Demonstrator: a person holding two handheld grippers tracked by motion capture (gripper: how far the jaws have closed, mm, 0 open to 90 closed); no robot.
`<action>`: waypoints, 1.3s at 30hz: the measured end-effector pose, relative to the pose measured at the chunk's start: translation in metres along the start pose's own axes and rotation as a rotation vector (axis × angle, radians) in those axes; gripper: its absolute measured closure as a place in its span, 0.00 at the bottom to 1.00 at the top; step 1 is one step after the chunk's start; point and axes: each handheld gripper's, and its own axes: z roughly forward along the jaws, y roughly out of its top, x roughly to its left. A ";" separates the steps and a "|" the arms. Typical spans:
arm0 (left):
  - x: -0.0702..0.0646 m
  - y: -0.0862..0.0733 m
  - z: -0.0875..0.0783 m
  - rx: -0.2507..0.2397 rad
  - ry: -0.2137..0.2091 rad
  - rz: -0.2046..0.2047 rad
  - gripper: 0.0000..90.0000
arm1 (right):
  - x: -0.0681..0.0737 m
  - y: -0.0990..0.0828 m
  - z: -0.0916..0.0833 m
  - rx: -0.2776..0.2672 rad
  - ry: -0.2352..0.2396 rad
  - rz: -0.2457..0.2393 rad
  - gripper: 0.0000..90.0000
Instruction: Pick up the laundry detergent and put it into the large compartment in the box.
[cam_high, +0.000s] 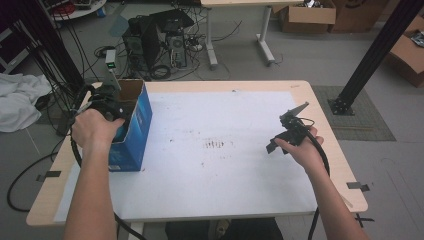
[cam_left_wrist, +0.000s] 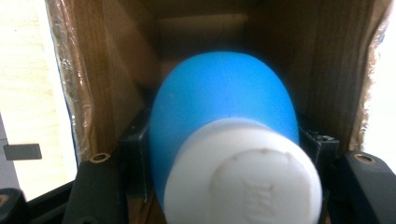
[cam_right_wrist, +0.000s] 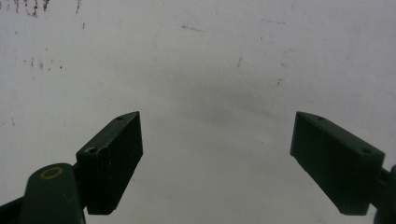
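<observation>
A blue cardboard box (cam_high: 131, 127) stands open at the table's left side. My left gripper (cam_high: 107, 107) reaches into its top. In the left gripper view a blue rounded bottle with a white cap (cam_left_wrist: 224, 135) sits between the two black jaws, inside the brown box walls (cam_left_wrist: 93, 84), and the gripper (cam_left_wrist: 224, 149) is shut on it. My right gripper (cam_high: 280, 140) hovers over the white sheet at the right. In the right gripper view its jaws stand wide apart around nothing, the gripper (cam_right_wrist: 217, 158) open above the white sheet (cam_right_wrist: 210, 70).
A white sheet (cam_high: 215, 165) covers most of the wooden table (cam_high: 345, 170). Small dark marks (cam_high: 215, 145) dot its middle. Beyond the table stand a computer tower with cables (cam_high: 160, 42), cardboard boxes (cam_high: 307, 15) and a black frame post (cam_high: 370, 55).
</observation>
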 end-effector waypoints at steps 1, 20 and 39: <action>0.000 0.000 0.000 -0.001 -0.001 -0.002 0.41 | 0.000 0.000 0.000 -0.002 0.000 -0.003 0.19; 0.000 -0.002 -0.019 -0.040 -0.026 -0.020 0.34 | -0.001 0.000 -0.002 -0.001 0.001 -0.010 0.19; -0.023 -0.011 -0.084 -0.131 -0.004 0.043 0.29 | -0.002 -0.002 -0.006 -0.017 0.014 0.016 0.19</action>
